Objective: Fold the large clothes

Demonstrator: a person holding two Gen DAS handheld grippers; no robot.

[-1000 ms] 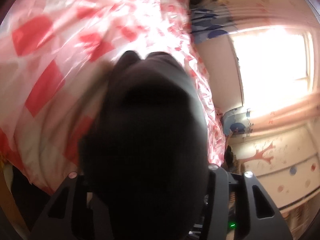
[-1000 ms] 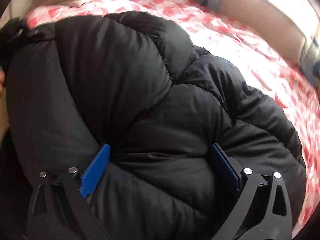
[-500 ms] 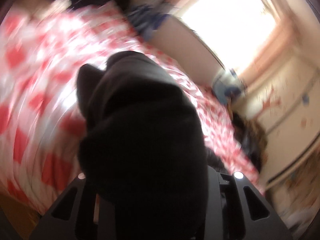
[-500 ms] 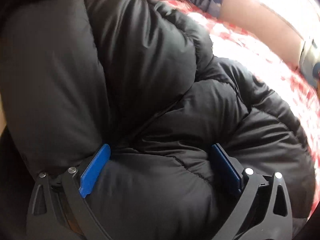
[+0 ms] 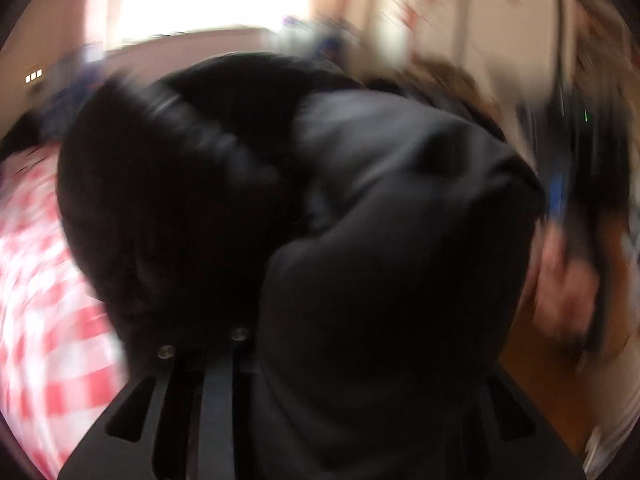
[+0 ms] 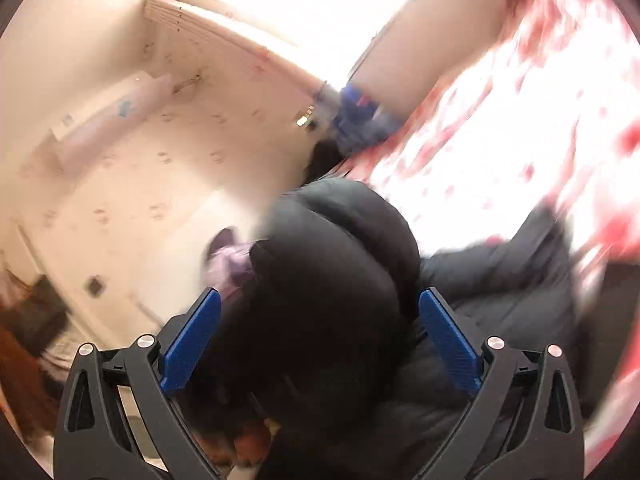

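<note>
Fold judged partway: black puffer jacket point(image 6: 332, 264) bunched, lifted clear of red-checked bedcover point(image 5: 36, 300), not yet laid flat or squared; final fold and smoothing left. Right gripper point(image 6: 320, 340): jaws spread wide, thick jacket roll wedged between blue pads point(image 6: 192, 340), evidently held. Left gripper point(image 5: 280, 360): fingers buried under jacket, opening could not be told. Beyond jacket, bedcover, then window point(image 6: 320, 4), all blurred.

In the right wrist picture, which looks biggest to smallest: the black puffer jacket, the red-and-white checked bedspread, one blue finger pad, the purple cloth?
1. Black puffer jacket, though it is nearest the lens.
2. Red-and-white checked bedspread.
3. Blue finger pad and purple cloth look alike; blur prevents ranking.
</note>
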